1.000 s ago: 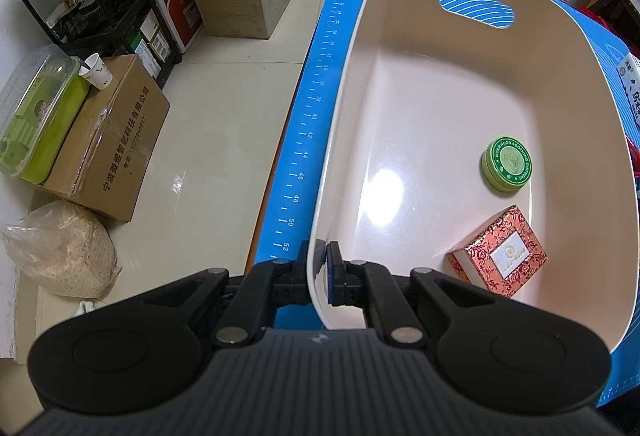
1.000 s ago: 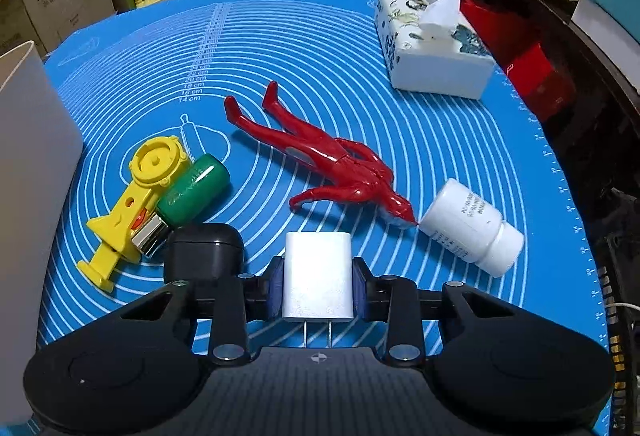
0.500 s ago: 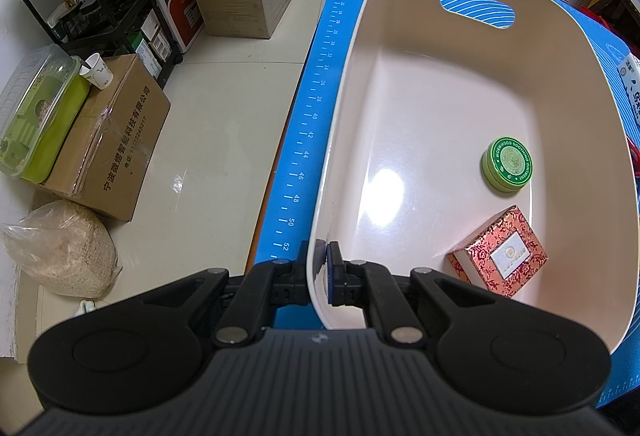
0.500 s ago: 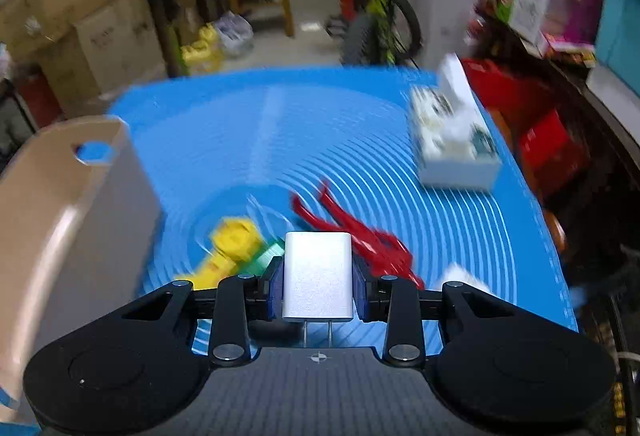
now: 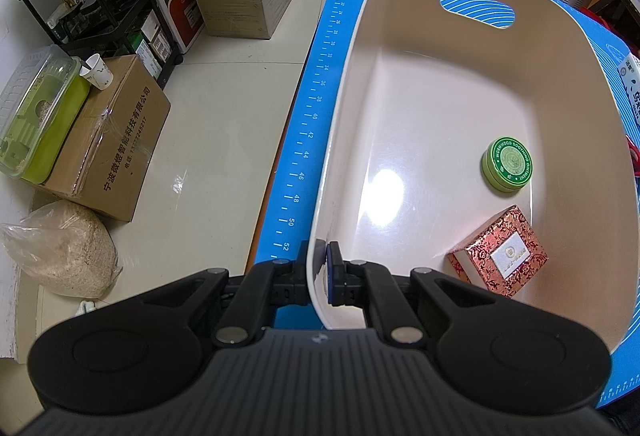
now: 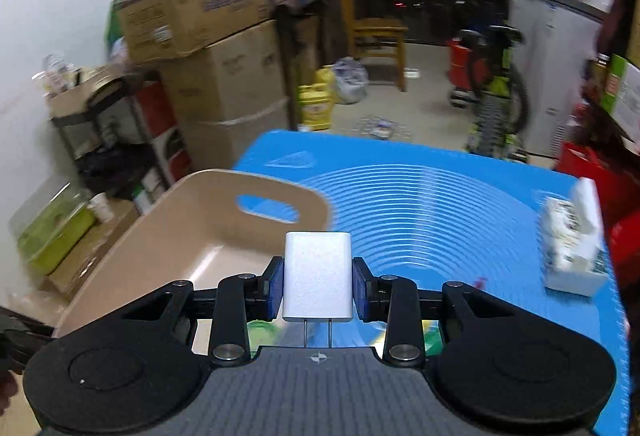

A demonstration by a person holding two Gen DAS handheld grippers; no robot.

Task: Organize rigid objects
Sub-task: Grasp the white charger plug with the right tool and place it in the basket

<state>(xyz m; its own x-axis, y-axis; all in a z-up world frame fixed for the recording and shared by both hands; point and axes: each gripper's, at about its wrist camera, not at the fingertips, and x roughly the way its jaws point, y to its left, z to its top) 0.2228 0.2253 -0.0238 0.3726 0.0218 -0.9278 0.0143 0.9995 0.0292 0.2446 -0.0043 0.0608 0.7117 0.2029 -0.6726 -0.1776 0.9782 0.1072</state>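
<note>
The right gripper point(image 6: 318, 282) holds the white charger point(image 6: 318, 276) in the air beside the beige bin point(image 5: 420, 107), whose rim the left gripper point(image 5: 318, 268) pinches, so next it probably needs lowering inside

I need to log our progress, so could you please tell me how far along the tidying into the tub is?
Done: a green tin and a red patterned box lie in the beige tub. In hand: the right gripper grips a white charger near the tub, while the left gripper pinches the tub's rim. Left: dropping the charger in; other items on the blue mat are mostly out of view.
</note>
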